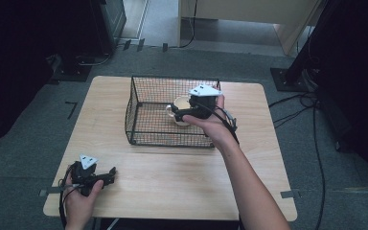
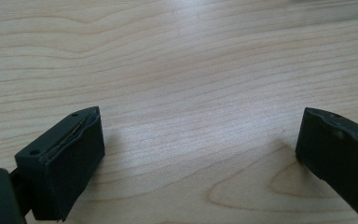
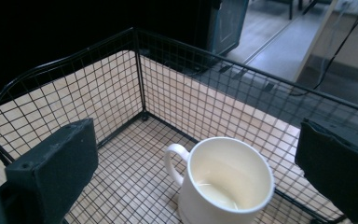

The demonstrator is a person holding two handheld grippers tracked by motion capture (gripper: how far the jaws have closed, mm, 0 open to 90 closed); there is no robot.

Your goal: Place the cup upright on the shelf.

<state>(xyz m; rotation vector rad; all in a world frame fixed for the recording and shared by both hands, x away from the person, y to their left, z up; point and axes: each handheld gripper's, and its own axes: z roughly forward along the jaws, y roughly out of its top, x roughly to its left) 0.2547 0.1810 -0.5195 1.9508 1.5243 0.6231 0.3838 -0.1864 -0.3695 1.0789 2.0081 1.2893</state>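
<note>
Wooden table [image 1: 172,177], mostly bare, with a black wire basket [image 1: 139,108] toward the far edge, a little right of the middle. Inside it, upright on the mesh floor near the basket's right wall, a cream mug [image 3: 226,184], handle turned toward the basket's left side; inside looks empty, though the bottom carries a faint sheen.

Right gripper [image 1: 178,114] held over the basket's right part, just above the mug; in the right gripper view the jaws stand wide on either side of the mug, clear of it, nothing between them. Left gripper [image 1: 111,173] resting low at the near left corner of the table, jaws spread wide over bare wood [image 2: 191,70], holding nothing.

Judged from this: mug standing in the basket, not gripped. Either just set down and let go, or about to be taken; cannot tell which. If placing, done but for drawing the hand back; if fetching, closing and lifting yet to come.
</note>
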